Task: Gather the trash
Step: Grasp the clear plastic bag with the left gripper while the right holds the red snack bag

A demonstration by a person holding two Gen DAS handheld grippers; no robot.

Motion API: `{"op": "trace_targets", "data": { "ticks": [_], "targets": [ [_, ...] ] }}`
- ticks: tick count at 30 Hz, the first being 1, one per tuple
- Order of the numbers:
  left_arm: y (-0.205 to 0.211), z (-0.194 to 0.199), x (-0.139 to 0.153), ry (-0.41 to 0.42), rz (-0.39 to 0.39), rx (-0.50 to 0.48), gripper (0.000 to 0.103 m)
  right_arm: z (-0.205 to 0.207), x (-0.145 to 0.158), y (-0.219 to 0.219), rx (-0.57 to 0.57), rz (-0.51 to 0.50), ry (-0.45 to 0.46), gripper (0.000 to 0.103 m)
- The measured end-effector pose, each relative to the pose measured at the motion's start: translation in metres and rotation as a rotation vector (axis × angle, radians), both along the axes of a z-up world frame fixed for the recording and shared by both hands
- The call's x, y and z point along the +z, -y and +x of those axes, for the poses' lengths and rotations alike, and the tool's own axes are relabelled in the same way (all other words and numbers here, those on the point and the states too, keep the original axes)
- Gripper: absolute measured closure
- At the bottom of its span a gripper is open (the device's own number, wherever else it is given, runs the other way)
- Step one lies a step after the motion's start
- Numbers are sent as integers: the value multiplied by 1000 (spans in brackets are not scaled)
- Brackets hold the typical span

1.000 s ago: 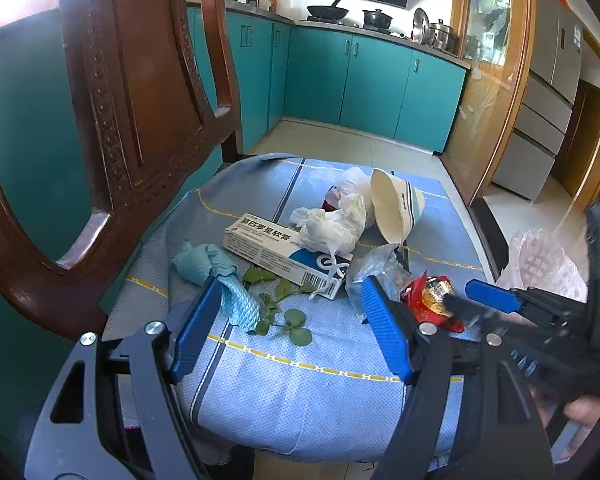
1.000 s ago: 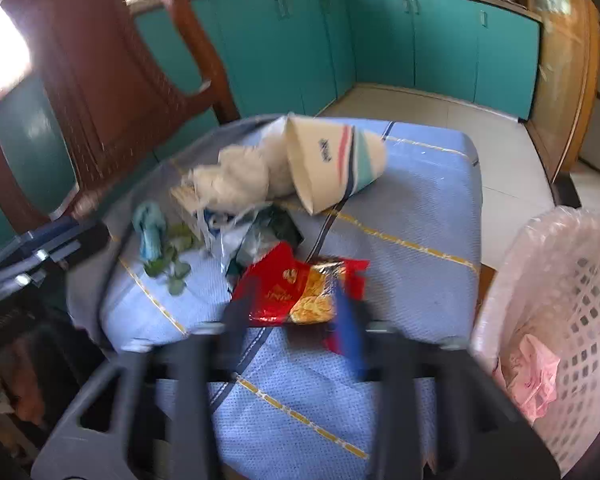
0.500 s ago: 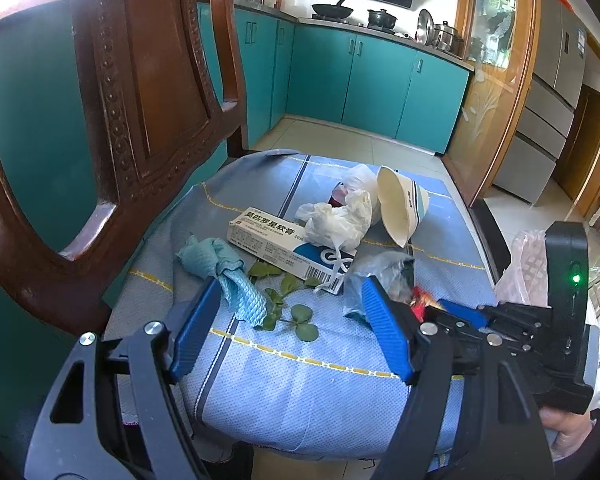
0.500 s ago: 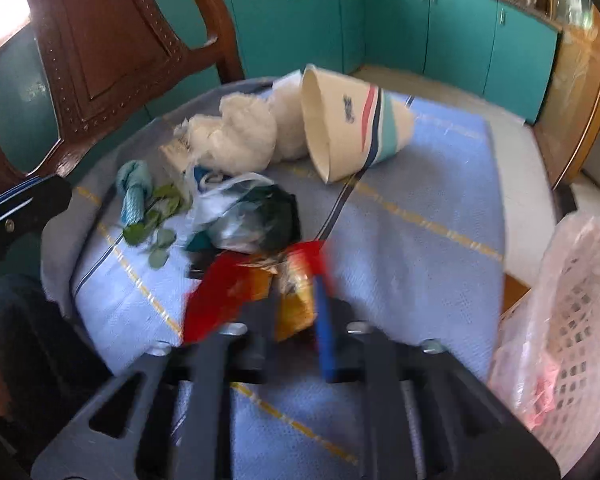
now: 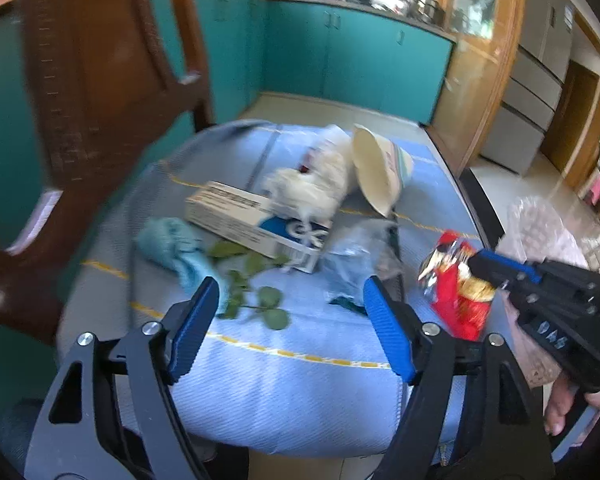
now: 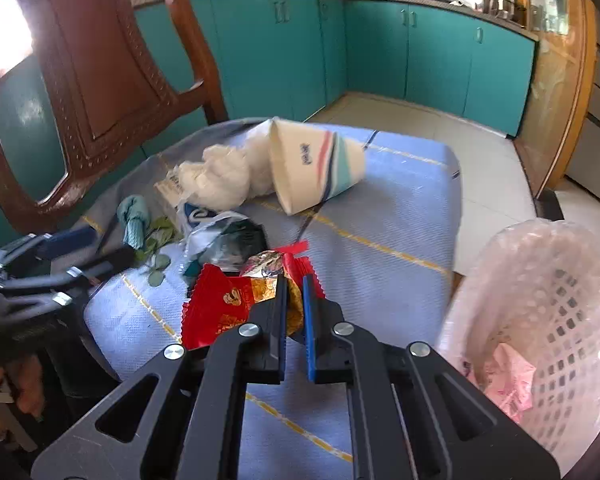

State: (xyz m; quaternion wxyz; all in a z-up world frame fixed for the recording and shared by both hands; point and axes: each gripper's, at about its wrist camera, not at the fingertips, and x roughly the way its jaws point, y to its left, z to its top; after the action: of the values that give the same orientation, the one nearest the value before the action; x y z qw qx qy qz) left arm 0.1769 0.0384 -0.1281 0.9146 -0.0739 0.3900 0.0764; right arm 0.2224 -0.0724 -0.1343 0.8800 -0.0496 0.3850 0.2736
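One paper cup (image 6: pixel 320 168) on its side on the blue cloth (image 6: pixel 400 208). One cardboard box (image 5: pixel 252 224) and one wad of white tissue (image 6: pixel 220 180) on top of it. One teal rag (image 5: pixel 172 244), one leafy sprig (image 5: pixel 252 292), and one clear plastic bag (image 6: pixel 224 240) with something dark inside. One red snack wrapper (image 6: pixel 224 304). That makes seven bits of trash on the cloth. Off the edge, one white basket (image 6: pixel 560 320) with one pink liner in it. One wooden chair (image 6: pixel 100 80) behind. Two grippers in play, the left (image 5: pixel 288 320) and the right (image 6: pixel 294 292).
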Motion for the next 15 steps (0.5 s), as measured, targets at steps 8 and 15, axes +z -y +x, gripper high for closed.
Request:
{"op": "trace_targets", "data": {
  "ticks": [8, 15],
  "targets": [
    [35, 37, -26, -58, -5, -112, 24, 9, 4, 27, -97, 37, 1, 95],
    [34, 42, -42, -79, -58, -126, 80, 7, 5, 26, -91, 33, 3, 95]
  ]
}}
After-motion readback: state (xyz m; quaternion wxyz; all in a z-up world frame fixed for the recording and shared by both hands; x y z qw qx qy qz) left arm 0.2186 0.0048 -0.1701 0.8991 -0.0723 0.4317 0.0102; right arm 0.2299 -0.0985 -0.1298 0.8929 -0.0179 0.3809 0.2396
